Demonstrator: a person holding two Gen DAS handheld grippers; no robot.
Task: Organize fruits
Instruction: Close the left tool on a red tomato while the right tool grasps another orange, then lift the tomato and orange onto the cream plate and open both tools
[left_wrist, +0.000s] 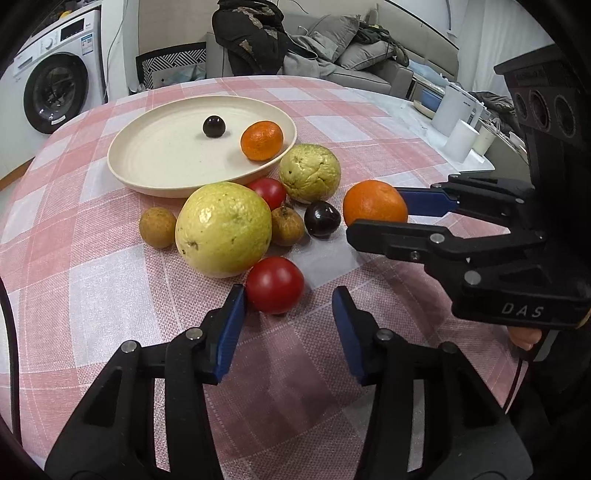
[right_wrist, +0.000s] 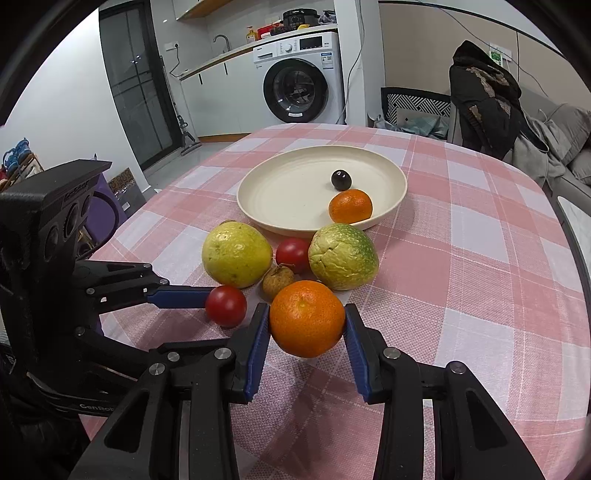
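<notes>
Left wrist view: the left hand-held gripper (left_wrist: 288, 299) stands partly spread low over the pink checked counter (left_wrist: 110, 295). Its left pad touches, or all but touches, the near red tomato (left_wrist: 274, 285), while the right pad stands clear with bare cloth between. The tomato therefore sits off-centre, at the left side of the gap and only at the fingertips, so nothing is pinched yet. Beyond it lie the big yellow guava (left_wrist: 223, 229), a longan (left_wrist: 157, 227), a second longan (left_wrist: 287, 226), a second tomato (left_wrist: 268, 192), a dark plum (left_wrist: 322, 218) and a greener guava (left_wrist: 310, 172). The cream plate (left_wrist: 147, 173) behind them already carries a small dark fruit (left_wrist: 214, 126) and a mandarin (left_wrist: 262, 140). At the right, the right hand-held gripper (left_wrist: 376, 218) reaches in around an orange (left_wrist: 373, 205).

Right wrist view: the right hand-held gripper (right_wrist: 307, 325) pinches the orange (right_wrist: 307, 318) across its middle, both blue pads pressed on its sides. The fruit seems slightly raised off the cloth, though that is hard to be sure of. The plate (right_wrist: 280, 206) lies straight ahead past the guavas, its near-left floor bare. The left hand-held gripper (right_wrist: 225, 308) comes in from the left at the near tomato (right_wrist: 226, 305).

The coming move likely turns on that offset: the tomato is round with no long axis to match, so the left hand needs to shift leftward and forward before closing.
</notes>
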